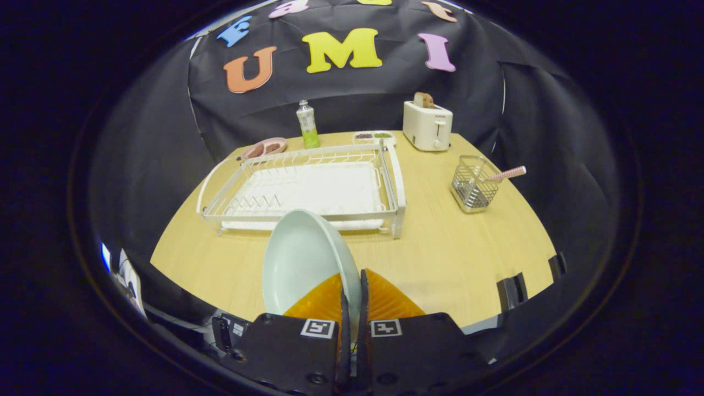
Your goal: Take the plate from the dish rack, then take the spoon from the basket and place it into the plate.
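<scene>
The plate stands nearly on edge, its hollow face turned to the left of the fingers and its rim running away from the camera toward the rack. It is out of the rack, held up over the worktop just in front of the rack's near rail.

The hand-held gripper is closed down to a thin slit, with the plate's near rim pinched between the two orange fingers, one on each face.

The spoon sits in the wire basket, well to the right of the rack; its pink handle sticks out over the basket's rim, slanting up and to the right. The bowl end is down inside the wires and hard to make out.

Between the rack and the basket lies a broad bare stretch of worktop, and more bare wood runs from the rack's near rail to the worktop's near edge. Behind the rack stand a bottle, a pink dish and a small tray; a toaster sits at the far right corner.
</scene>
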